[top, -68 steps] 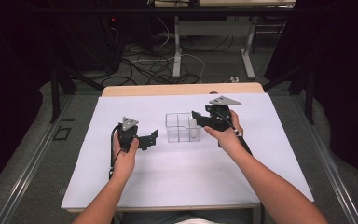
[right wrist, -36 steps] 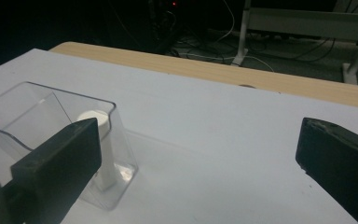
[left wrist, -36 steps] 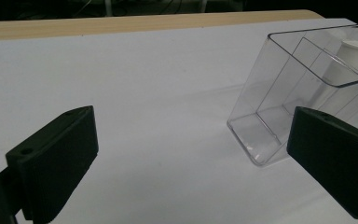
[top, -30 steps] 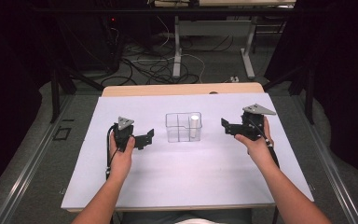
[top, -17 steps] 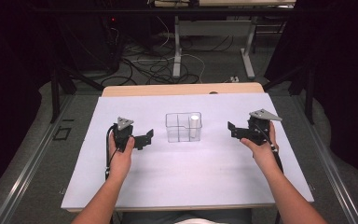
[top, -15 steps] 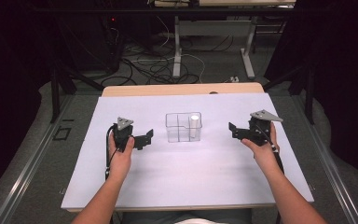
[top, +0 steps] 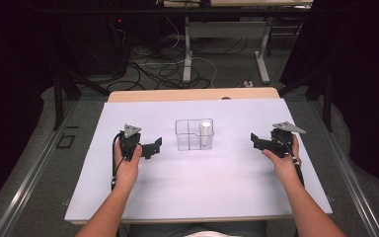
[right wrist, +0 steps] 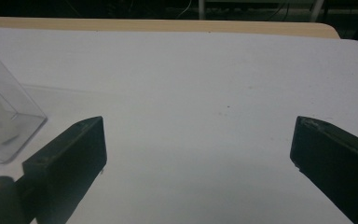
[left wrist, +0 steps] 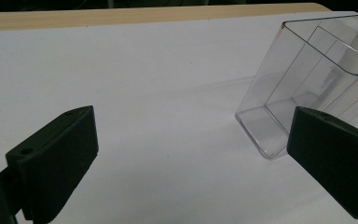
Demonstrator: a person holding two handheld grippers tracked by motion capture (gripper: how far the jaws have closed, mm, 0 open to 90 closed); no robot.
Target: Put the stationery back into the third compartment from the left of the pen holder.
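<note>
The left tool (top: 150,146) sits left of centre in the high view, held in the person's left hand (top: 127,165), with its jaws spread wide and nothing between them. In the left gripper view the same tool (left wrist: 191,163) shows its two black jaws at the lower left and lower right of the frame, bare white table (left wrist: 144,84) between them. The clear plastic box (top: 194,134) stands in the middle of the high view, just to the right of the left tool's jaws but apart from them. In the left gripper view the box (left wrist: 307,88) fills the upper right, its near corner just above the right-hand jaw. A white cylinder (top: 206,132) stands upright in the box's right rear compartment.

The right tool (top: 256,142) sits at the right of the high view, held in the right hand (top: 282,158), well apart from the box and pointing toward it. Its jaws are also spread wide and empty. In the right gripper view the tool (right wrist: 198,158) frames open table, and the box (right wrist: 2,121) shows at the left edge, just above the left-hand jaw.
</note>
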